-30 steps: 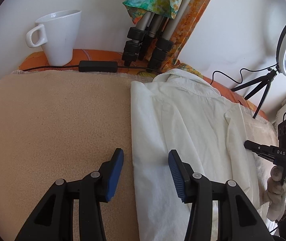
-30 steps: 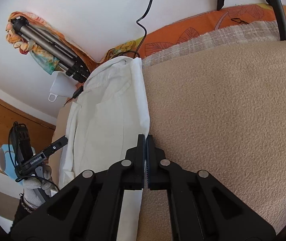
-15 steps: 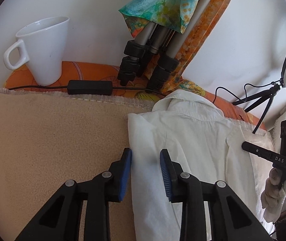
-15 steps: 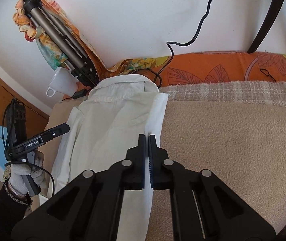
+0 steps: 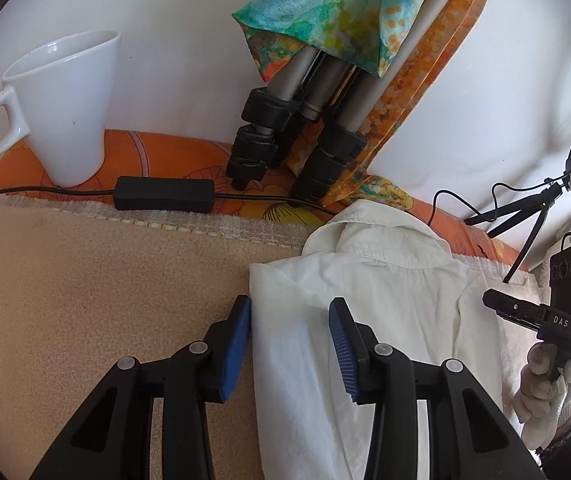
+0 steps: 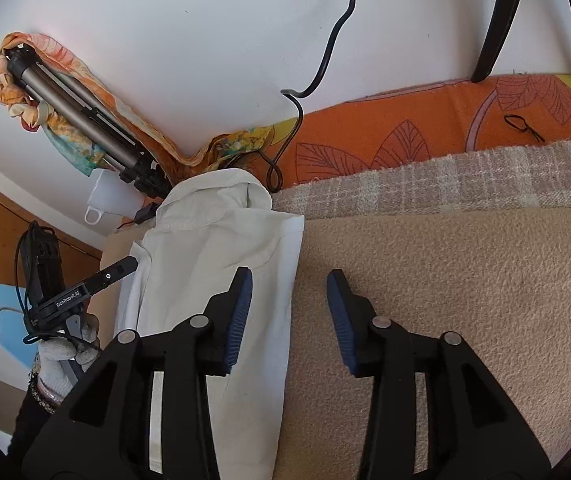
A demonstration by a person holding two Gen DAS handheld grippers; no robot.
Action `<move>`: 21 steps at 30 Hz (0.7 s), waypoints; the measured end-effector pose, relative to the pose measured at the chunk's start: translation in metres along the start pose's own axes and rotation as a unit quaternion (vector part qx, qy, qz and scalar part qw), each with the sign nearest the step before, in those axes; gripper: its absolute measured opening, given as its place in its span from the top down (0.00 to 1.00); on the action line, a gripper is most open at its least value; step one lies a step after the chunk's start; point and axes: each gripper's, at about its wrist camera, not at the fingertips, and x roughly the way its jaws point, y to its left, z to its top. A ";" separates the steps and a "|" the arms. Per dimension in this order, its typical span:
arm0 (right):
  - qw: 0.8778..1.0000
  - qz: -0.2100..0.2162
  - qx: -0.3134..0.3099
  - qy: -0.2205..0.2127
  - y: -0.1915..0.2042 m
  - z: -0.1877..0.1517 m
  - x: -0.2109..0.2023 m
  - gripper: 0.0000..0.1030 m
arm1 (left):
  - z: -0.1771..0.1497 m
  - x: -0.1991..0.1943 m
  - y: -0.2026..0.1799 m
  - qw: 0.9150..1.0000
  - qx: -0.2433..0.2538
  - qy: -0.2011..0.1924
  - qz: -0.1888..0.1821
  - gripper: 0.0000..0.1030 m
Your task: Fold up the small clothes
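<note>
Shirt (image 5: 373,320) lay folded lengthwise; both tools, left (image 5: 290,344) and right (image 6: 290,312), had just spread, gripping nothing—pinch both layers squarely next.

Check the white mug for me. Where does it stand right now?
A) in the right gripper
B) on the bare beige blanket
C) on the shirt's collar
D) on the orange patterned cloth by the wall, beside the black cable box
D: the white mug stands upright on the orange patterned cloth by the wall, next to the black cable box, clear of the white shirt.
</note>
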 end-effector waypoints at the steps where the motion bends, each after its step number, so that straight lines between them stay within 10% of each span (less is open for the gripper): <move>1: 1.000 -0.003 -0.003 0.000 0.002 0.002 0.003 0.58 | 0.001 0.001 0.000 1.000 0.000 -0.001 0.003 0.71; 3: 1.000 -0.008 -0.014 0.000 0.005 0.006 0.007 0.66 | 0.001 0.003 0.002 1.000 -0.002 -0.004 0.002 0.89; 5: 1.000 -0.012 -0.021 0.005 0.006 0.008 0.011 0.96 | 0.002 0.004 0.001 1.000 -0.004 -0.005 -0.002 0.97; 21: 0.997 0.030 -0.046 -0.055 0.045 0.005 -0.060 0.97 | -0.002 -0.089 -0.035 0.997 0.020 -0.066 -0.042 1.00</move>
